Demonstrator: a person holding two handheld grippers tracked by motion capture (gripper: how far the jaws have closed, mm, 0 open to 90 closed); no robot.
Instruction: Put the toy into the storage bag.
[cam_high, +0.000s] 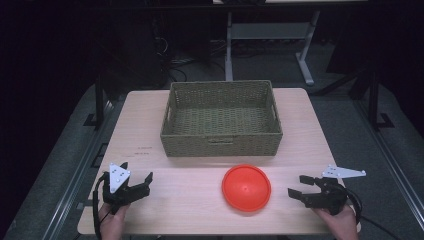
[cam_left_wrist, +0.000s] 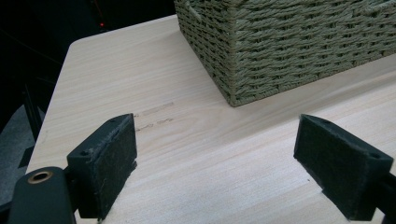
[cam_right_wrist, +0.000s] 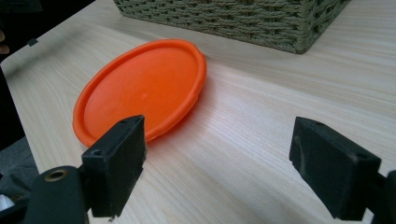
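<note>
Room: dim, with a grey floor (cam_high: 345, 135) around a pale wooden counter (cam_high: 190, 200) and the white legs of another table (cam_high: 305, 62) at the back
Counter: light wood grain, rounded corners, two faint marks (cam_high: 142, 149) on its left part, seen again in the left gripper view between the near jaw and the basket
Left hand (cam_high: 112, 215): comes in at the near left edge of the counter and holds the left gripper
Left gripper (cam_high: 137, 178): low over the near left of the counter, jaws spread wide with nothing between them, only bare wood in the gap in the left gripper view; a grey three-cornered plate on its top
Right hand (cam_high: 340, 220): at the near right edge of the counter, holding the right gripper
Right gripper (cam_high: 299, 187): jaws wide apart and holding nothing, aimed towards the frisbee; in the right gripper view one jaw stands in front of the frisbee's near rim, whether it touches I cannot tell
Frisbee (cam_high: 246, 187): orange, round, lying flat on the near middle of the counter, between the two grippers and nearer the right one; just in front of the basket, a strip of bare wood between them
Basket (cam_high: 221, 140): woven, olive-green, rectangular, open-topped, on the far middle of the counter; a handle slot in each short wall, nothing visible inside
</note>
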